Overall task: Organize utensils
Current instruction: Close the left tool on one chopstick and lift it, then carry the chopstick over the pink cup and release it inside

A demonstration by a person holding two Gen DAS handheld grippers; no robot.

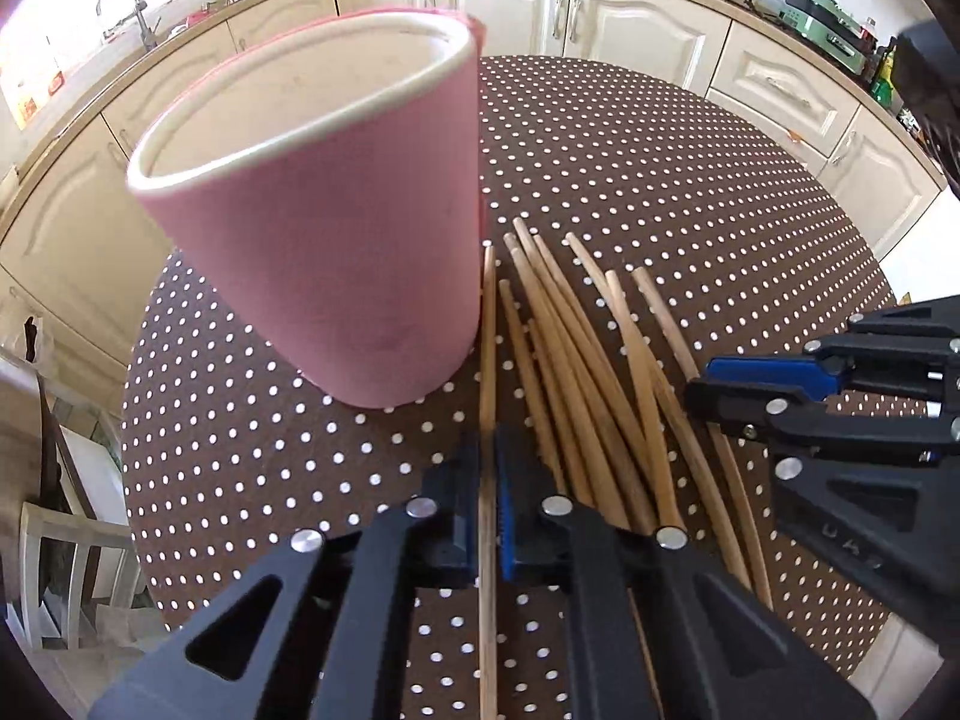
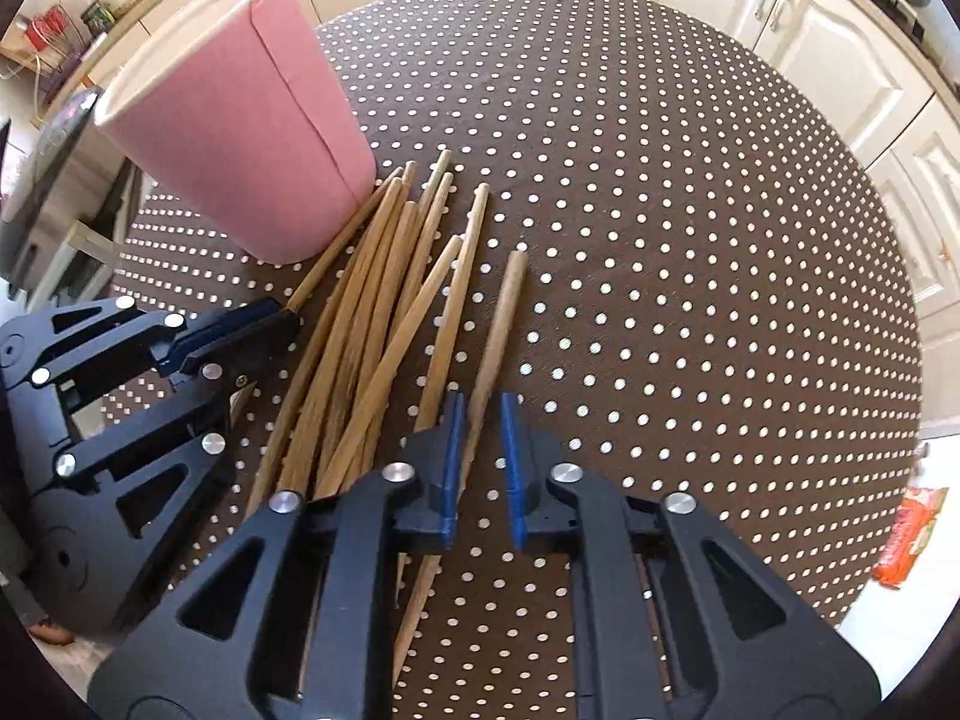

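My left gripper [image 1: 489,516] is pinched on one chopstick [image 1: 487,360] at lower centre of its view, just right of the pink cup [image 1: 318,228]. My right gripper [image 2: 483,468] has a visible gap between its pads, with a stick [image 2: 501,324] against the left one; I cannot tell whether it grips. The pile [image 2: 372,300] lies on the dotted table [image 2: 660,210], below the cup, which is at upper left.

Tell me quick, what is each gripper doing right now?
Left gripper: jaws shut on one chopstick.
Right gripper: jaws open, another chopstick between them, not clamped.
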